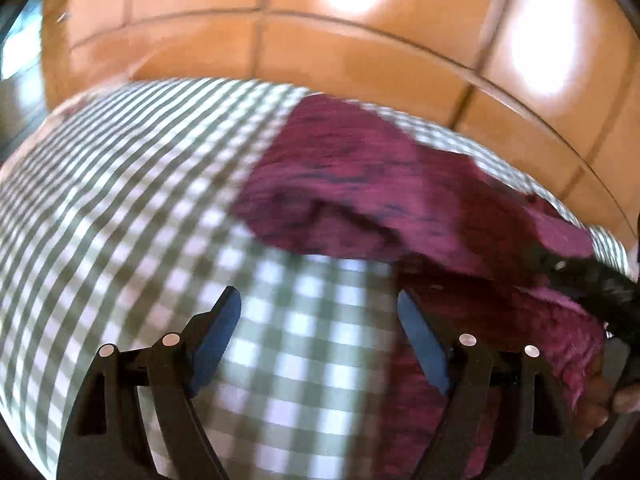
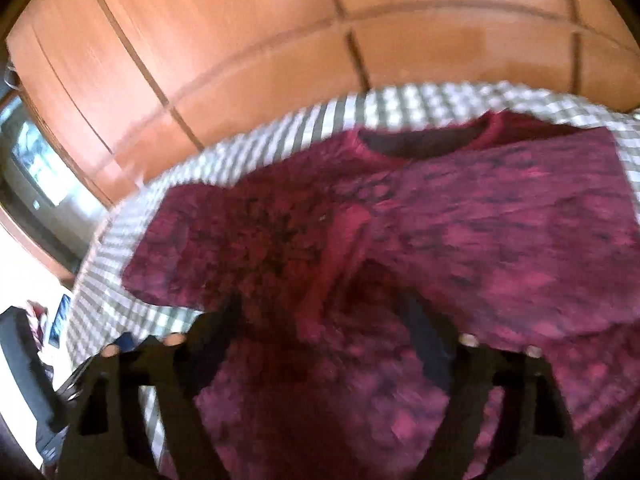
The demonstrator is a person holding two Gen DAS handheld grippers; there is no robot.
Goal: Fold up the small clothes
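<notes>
A maroon, dark-flecked small T-shirt (image 1: 360, 184) lies on a green-and-white checked cloth (image 1: 120, 200). My left gripper (image 1: 318, 294) hovers open over bare checked cloth just left of the shirt's edge, with nothing between its fingers. In the right wrist view the shirt (image 2: 480, 240) fills the middle, its neckline (image 2: 424, 142) at the far side. My right gripper (image 2: 320, 300) is over the shirt's left part with its fingers apart; blur hides whether the pads touch fabric. That gripper's dark body (image 1: 592, 280) and a hand (image 1: 612, 400) show at the right edge of the left wrist view.
Orange-brown wooden cupboard doors (image 1: 320, 40) stand close behind the covered surface (image 2: 420, 100). A bright window or screen (image 2: 36, 168) is at the far left. Dark objects (image 2: 24, 360) sit beyond the surface's left edge.
</notes>
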